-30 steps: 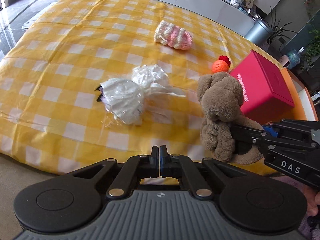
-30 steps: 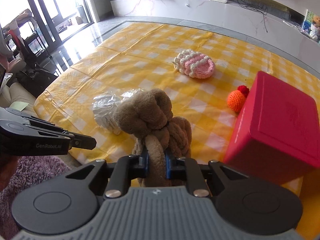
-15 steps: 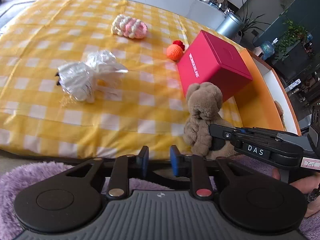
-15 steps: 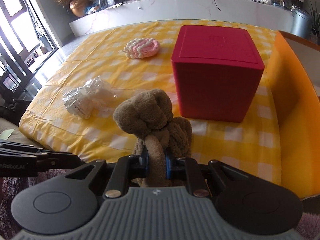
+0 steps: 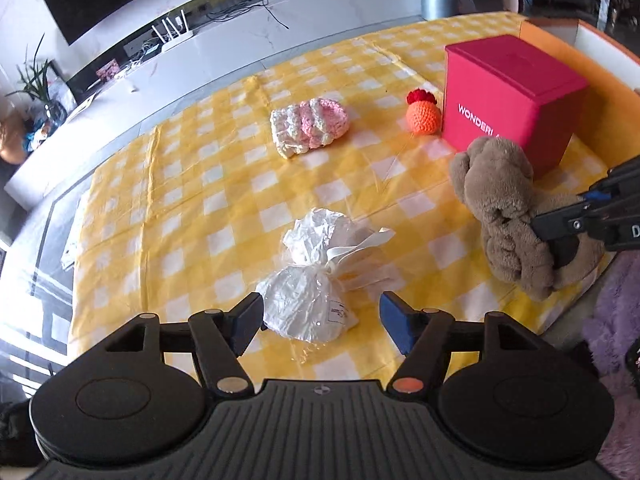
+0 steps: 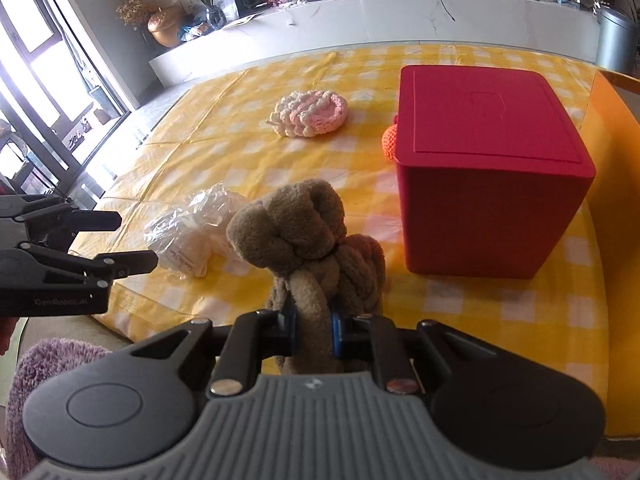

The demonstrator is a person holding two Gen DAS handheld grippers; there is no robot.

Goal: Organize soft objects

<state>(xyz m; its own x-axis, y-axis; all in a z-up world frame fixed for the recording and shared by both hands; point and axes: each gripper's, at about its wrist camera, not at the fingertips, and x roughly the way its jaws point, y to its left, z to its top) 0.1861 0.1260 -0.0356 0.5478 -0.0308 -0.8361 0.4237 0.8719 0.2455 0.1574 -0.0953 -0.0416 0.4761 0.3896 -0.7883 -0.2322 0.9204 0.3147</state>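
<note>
My right gripper (image 6: 314,330) is shut on a brown knotted plush toy (image 6: 304,236), held above the near edge of the yellow checked cloth (image 6: 224,148); the same brown plush toy (image 5: 504,208) shows at the right of the left wrist view. My left gripper (image 5: 322,322) has its jaws opening wide, and a crinkled white plastic bag (image 5: 320,276) lies on the cloth just beyond and between the fingertips, not pressed by them. A pink-and-cream crocheted piece (image 5: 308,126) and an orange crocheted ball (image 5: 424,114) rest farther back.
A red lidded box (image 6: 492,168) stands on the cloth at the right, with the orange ball (image 6: 390,142) tucked behind its left side. An orange bin wall (image 6: 616,216) rises at the far right. Purple fluffy fabric (image 6: 44,364) lies below the table edge.
My left gripper went from shut to wide open and rolled round to face the white bag. The right gripper swung right with the brown plush still gripped.
</note>
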